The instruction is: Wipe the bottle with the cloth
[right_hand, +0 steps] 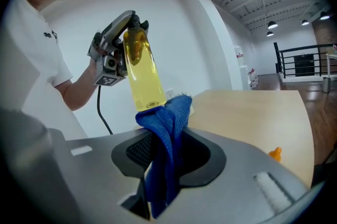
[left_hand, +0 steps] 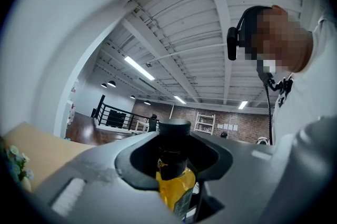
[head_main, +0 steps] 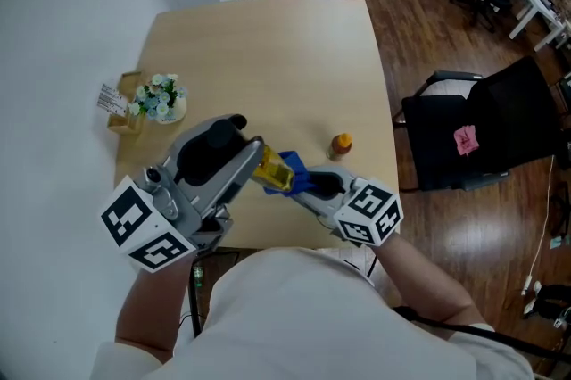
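Note:
A clear bottle (head_main: 273, 172) of yellow liquid with a black cap is held tilted in the air over the near table edge. My left gripper (head_main: 252, 157) is shut on its neck; in the left gripper view the bottle (left_hand: 176, 183) sits between the jaws, cap up. My right gripper (head_main: 314, 185) is shut on a blue cloth (head_main: 293, 169), which touches the bottle's base. In the right gripper view the cloth (right_hand: 166, 136) hangs from the jaws and its top presses against the bottom of the bottle (right_hand: 142, 70). The left gripper (right_hand: 126, 23) shows there at the bottle's top.
A light wooden table (head_main: 268, 57) holds a small pot of flowers (head_main: 161, 97) and a cardboard box (head_main: 120, 102) at the left, and a small orange item (head_main: 340, 144) near the right edge. A black chair (head_main: 486, 124) stands to the right on the wood floor.

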Demonstrator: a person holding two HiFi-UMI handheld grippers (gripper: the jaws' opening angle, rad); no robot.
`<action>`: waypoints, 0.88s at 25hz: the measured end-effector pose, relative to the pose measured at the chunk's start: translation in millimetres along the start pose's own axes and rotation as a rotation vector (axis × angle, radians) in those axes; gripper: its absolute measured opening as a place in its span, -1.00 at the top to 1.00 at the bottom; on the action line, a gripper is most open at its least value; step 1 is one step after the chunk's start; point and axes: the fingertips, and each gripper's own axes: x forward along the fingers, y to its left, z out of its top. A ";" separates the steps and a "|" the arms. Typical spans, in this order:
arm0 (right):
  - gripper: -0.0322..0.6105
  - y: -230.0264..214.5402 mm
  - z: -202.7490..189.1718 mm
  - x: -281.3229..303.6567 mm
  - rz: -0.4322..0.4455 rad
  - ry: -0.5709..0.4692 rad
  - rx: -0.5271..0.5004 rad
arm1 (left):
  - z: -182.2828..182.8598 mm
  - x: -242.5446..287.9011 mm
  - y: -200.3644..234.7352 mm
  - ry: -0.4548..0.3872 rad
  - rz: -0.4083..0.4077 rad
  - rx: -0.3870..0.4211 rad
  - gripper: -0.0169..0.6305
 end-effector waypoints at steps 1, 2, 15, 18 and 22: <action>0.52 -2.1 -1.0 -4.2 -0.006 -0.002 0.007 | -1.5 1.0 -0.5 0.006 0.001 0.005 0.47; 0.52 -4.7 -1.7 -8.3 -0.013 -0.006 0.013 | -3.0 2.1 -0.5 0.012 0.001 0.009 0.47; 0.52 -23.5 -4.8 -41.9 -0.083 -0.025 0.045 | -9.0 13.2 7.8 0.028 -0.011 -0.004 0.47; 0.52 -26.7 -2.2 -57.6 -0.111 -0.042 0.049 | -9.2 14.5 9.0 0.035 -0.003 0.003 0.47; 0.52 -36.3 5.5 -78.1 -0.165 -0.087 0.064 | -19.7 12.7 22.7 0.066 0.032 0.028 0.47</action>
